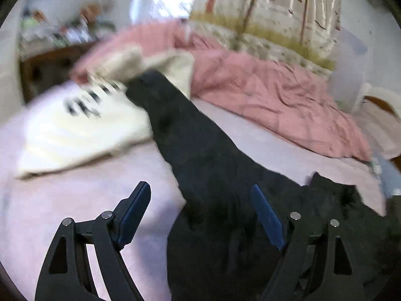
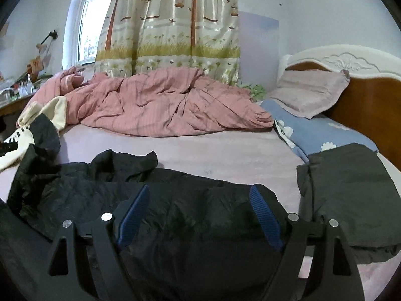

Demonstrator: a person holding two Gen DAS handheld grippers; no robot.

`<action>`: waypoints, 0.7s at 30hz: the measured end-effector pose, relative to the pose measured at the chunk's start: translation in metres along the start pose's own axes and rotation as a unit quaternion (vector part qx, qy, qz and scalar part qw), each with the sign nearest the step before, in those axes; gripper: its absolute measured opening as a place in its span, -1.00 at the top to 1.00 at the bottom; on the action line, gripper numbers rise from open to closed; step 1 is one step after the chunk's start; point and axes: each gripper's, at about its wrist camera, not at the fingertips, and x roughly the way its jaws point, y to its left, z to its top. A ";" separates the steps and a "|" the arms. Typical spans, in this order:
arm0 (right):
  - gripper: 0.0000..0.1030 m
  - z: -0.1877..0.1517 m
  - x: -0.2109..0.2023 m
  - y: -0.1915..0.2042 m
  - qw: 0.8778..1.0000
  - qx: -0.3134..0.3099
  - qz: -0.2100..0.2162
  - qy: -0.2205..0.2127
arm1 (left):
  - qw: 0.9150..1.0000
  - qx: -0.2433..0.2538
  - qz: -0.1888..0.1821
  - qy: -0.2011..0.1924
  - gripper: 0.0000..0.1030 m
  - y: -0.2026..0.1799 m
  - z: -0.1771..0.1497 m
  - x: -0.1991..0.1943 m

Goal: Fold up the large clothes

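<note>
A: Where is the black jacket lying?

B: It is lying spread across the lower half of the right wrist view, on the pink bed sheet. In the left wrist view one sleeve is stretching from the lower middle up toward the centre left, its end lying beside the white top.

A: What is the left gripper doing?

B: Its jaws are standing wide apart with nothing clamped between them. The left blue pad is showing against bare sheet, the right one against black cloth. That view is blurring, so I cannot tell whether the pads are touching the fabric.

A: And the right gripper?

B: It is also standing open, both pads showing against the jacket's body at the bottom centre, gripping nothing.

A: What else is lying on the bed?

B: A folded dark garment is sitting at the right of the right wrist view, apart from the jacket, partly lying on a blue flowered pillow. A rumpled pink quilt is running across the middle of the frame, and a pale pink pillow is leaning against the headboard at the upper right.

A: And behind it?

B: A curtain printed with trees is hanging at the top centre, beside a window at the upper left.
</note>
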 end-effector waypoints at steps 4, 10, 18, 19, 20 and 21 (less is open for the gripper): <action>-0.62 0.004 0.005 0.005 1.000 0.003 0.020 -0.003 | 0.996 -0.082 -0.024 0.021 -0.58 0.031 0.010 0.023; -0.62 0.000 0.008 0.008 0.999 -0.013 0.032 0.009 | 0.991 -0.099 0.008 0.084 -0.59 0.045 -0.001 0.066; -0.62 -0.004 0.017 -0.003 0.999 0.012 0.028 0.028 | 0.998 -0.017 -0.056 0.028 0.94 0.012 -0.008 0.036; -0.62 -0.003 0.017 -0.004 0.999 0.015 0.026 0.030 | 0.998 -0.007 -0.057 0.008 0.94 0.006 -0.006 0.022; -0.62 -0.003 0.017 -0.005 0.999 0.016 0.025 0.030 | 0.998 0.005 -0.060 -0.012 0.94 -0.003 -0.004 0.007; -0.62 -0.003 0.016 -0.005 0.999 0.015 0.025 0.030 | 0.998 0.018 -0.060 -0.027 0.94 -0.013 -0.003 -0.008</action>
